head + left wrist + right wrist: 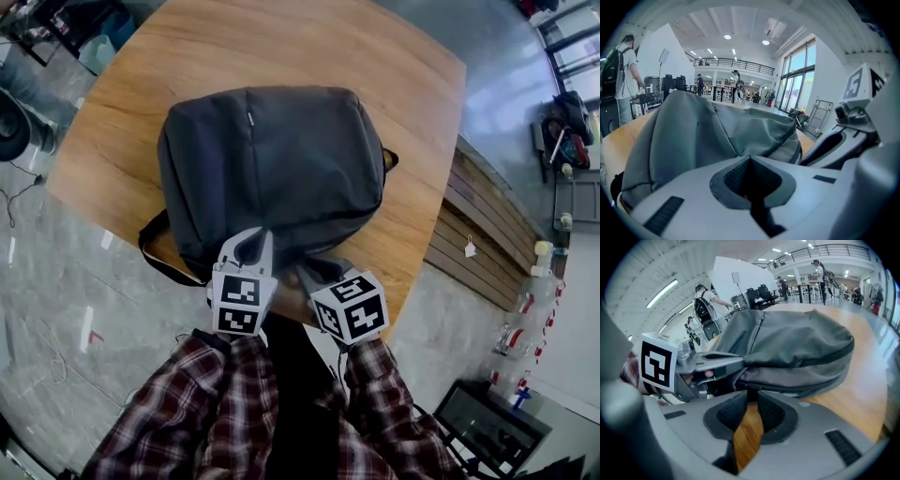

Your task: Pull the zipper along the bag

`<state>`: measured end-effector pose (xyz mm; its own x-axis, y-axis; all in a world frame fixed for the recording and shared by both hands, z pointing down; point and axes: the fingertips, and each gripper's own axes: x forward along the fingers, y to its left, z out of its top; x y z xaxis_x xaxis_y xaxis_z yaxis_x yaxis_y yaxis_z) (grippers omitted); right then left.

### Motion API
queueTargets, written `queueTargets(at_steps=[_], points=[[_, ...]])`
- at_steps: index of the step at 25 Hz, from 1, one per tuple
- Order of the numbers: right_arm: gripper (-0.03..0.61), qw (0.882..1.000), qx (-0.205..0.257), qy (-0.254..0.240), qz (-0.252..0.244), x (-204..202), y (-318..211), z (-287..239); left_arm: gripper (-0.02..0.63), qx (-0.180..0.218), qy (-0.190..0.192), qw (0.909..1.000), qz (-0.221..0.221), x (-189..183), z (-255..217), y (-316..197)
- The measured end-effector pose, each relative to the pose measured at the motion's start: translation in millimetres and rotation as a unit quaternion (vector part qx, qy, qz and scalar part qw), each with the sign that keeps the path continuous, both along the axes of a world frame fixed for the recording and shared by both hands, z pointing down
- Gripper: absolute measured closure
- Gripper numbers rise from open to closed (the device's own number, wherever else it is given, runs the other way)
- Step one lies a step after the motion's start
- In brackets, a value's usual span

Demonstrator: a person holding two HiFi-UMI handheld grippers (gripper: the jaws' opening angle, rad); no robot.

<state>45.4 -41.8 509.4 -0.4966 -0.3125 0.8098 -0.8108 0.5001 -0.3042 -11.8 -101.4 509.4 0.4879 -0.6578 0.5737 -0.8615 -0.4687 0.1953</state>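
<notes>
With left tongs (pixel 750 158) pinching the bag (pixel 272 159) and right tongs (pixel 751 400) apparently nipping its zipper tab (pixel 751 393), a steady pull along the seam comes next.

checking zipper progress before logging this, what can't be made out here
Near-edge zipper pull: head view, hidden under the left gripper and right gripper.
Dark bit at the right gripper's jaws, right gripper view: too small to name.
How far the backpack is zipped: near edge covered by both grippers, head view.
</notes>
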Motion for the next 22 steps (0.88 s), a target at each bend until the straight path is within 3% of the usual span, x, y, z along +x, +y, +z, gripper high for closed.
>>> queueTargets(at_steps=[3,11,17,22], points=[[0.508,1.000,0.023,0.004,0.009,5.0,-12.4,-7.5,0.604,-0.001,0.001,1.0000,0.001,-0.5,-0.4,-0.2],[0.502,0.999,-0.012,-0.004,-0.030,-6.9,-11.7,-2.4,0.604,-0.003,0.001,1.0000,0.001,0.7,1.1,-0.5],[0.502,0.998,-0.033,-0.017,-0.054,-17.0,18.5,-4.0,0.604,0.000,0.000,1.0000,0.001,-0.7,0.5,-0.3],[0.502,0.999,-0.037,-0.005,-0.032,-20.7,27.8,11.8,0.604,-0.003,0.003,1.0000,0.002,0.8,0.1,-1.0]])
